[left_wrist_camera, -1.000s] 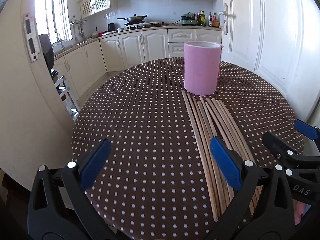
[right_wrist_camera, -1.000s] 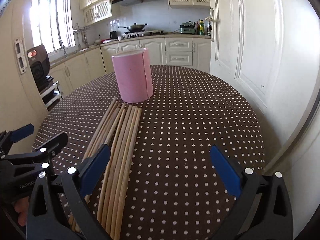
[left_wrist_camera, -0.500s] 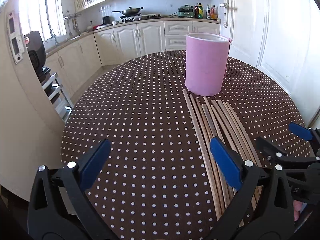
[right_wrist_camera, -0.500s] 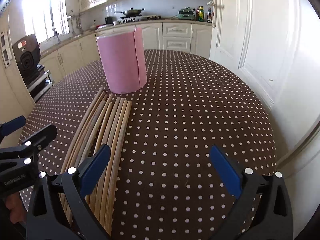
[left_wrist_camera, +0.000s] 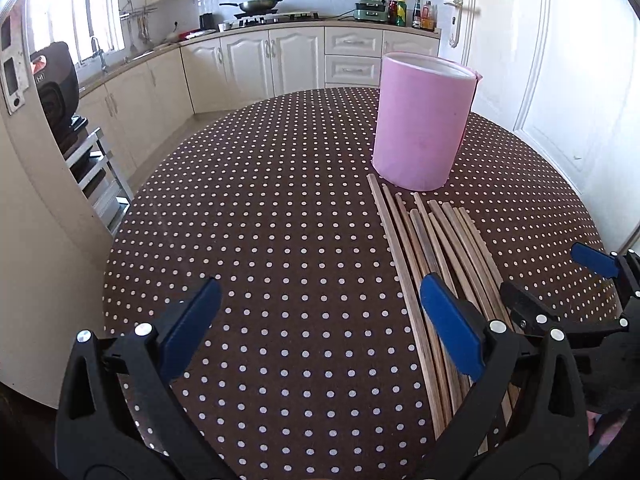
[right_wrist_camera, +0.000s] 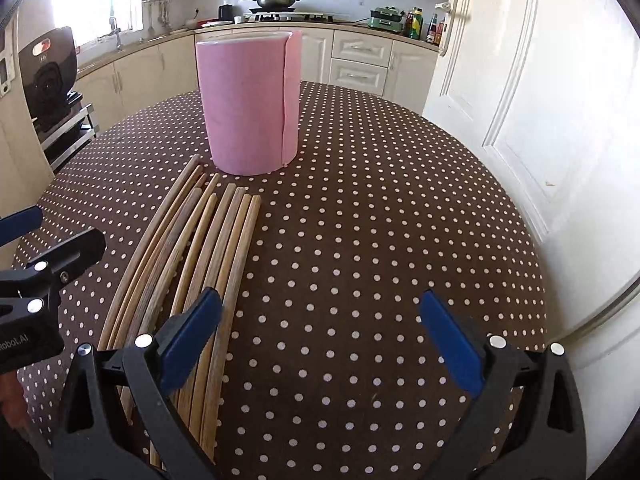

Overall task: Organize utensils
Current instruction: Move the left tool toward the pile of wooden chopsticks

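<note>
The left gripper (left_wrist_camera: 320,324) hangs over the table with its jaws spread wide and nothing between them; the right gripper (right_wrist_camera: 320,326) is just as wide apart and equally empty. The chopsticks (left_wrist_camera: 436,248) lie flat in a loose bundle on the round table (left_wrist_camera: 260,220), covered by a brown cloth with white dots. Their long axis runs from the near edge away toward the pink holder (left_wrist_camera: 420,128), the far tips stopping just short of its base, a few of them uneven in reach. The holder stands upright just beyond the bundle. Its inside cannot be seen from either camera, so what it contains cannot be told.

The left wrist view shows the holder's white rim and the right gripper at the far right, with the bundle passing under the left gripper's right finger. The right wrist view shows a vertical seam down the holder's (right_wrist_camera: 250,108) side, the chopsticks (right_wrist_camera: 208,248) running under its own left finger, and the left gripper at the left edge. Kitchen cabinets (left_wrist_camera: 256,64) and a white door (right_wrist_camera: 532,92) stand beyond.
</note>
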### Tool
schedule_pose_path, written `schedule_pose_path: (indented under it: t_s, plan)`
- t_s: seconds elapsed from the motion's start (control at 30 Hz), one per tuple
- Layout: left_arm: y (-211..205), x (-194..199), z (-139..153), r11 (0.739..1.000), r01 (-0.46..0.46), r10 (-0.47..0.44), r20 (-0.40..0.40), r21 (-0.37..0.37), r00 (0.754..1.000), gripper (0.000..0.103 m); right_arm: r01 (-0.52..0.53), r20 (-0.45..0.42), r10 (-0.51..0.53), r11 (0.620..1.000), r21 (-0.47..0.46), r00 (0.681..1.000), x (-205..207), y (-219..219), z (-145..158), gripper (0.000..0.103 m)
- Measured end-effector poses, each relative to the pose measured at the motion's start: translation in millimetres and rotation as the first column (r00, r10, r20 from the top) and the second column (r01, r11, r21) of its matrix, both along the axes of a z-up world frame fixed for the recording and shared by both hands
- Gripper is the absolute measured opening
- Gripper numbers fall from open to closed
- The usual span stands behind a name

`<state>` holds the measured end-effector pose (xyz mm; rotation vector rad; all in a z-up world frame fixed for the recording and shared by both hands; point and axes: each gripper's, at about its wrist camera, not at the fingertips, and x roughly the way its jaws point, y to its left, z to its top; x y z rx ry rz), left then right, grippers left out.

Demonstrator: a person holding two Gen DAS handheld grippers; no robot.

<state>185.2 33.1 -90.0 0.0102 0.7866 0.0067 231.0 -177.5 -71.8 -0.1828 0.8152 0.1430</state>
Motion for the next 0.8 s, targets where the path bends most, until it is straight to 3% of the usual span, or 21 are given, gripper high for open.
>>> schedule_pose_path:
  t_s: [0.23, 0.37, 0.8]
  plan:
    - [0.1, 8.2, -6.5, 0.999, 0.022, -0.024, -0.04, -0.049, 0.999, 0.097, -0.003, -0.012, 0.003, 1.0, 0.018, 1.0, 6.1, -2.8, -1.8, 0.096]
    - [1.0, 14.4, -8.8, 0.997, 0.013, -0.017, -0.05, -0.075, 0.999, 0.097, 0.018, -0.086, -0.013, 0.998, 0.059, 0.996, 18.3, -8.7, -7.2, 0.096]
    - [5.0, 33.9, -20.6, 0.996, -0.033, 0.023, -0.111, -0.085, 0.994, 0.096, 0.033, -0.076, -0.028, 0.997, 0.071, 0.997, 16.2, -13.5, -3.6, 0.095]
